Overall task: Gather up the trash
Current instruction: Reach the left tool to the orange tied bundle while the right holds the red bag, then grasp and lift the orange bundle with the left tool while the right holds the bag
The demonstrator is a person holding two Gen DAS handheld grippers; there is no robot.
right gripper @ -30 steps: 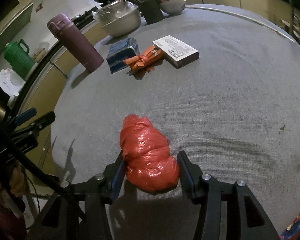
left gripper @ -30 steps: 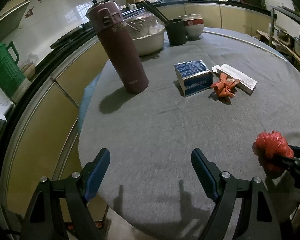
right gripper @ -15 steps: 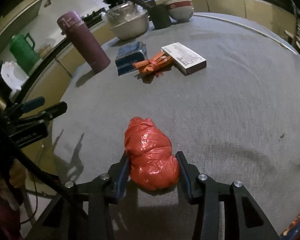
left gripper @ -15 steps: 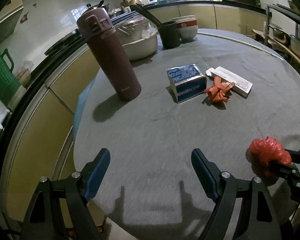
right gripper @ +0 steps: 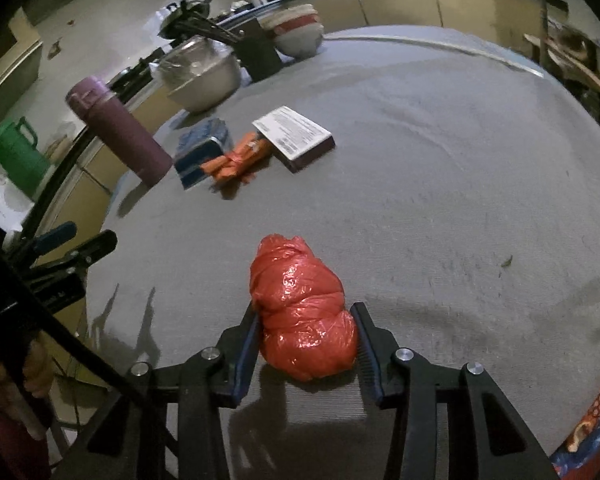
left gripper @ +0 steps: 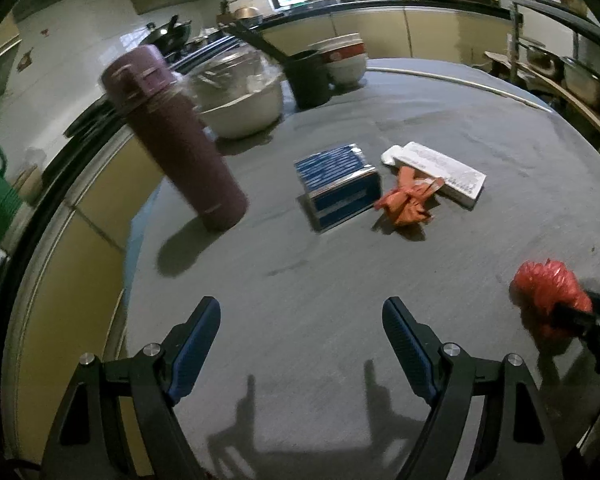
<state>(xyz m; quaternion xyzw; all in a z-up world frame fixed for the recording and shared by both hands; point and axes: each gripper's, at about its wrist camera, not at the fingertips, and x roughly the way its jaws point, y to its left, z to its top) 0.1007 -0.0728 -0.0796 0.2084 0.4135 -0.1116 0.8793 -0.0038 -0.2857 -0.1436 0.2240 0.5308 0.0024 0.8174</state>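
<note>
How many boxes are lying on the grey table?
2. A blue box lies near the purple flask, and a flat white box lies to its right; the orange wrapper sits between them. More may be hidden behind the bowls.

The crumpled red plastic bag (right gripper: 302, 316) looks glossy and wrinkled. The round table's grey cloth cover (right gripper: 440, 200) is matt and coarse. The tall maroon flask (left gripper: 172, 136) appears smooth, the covered metal bowl (left gripper: 240, 96) shiny.
</note>
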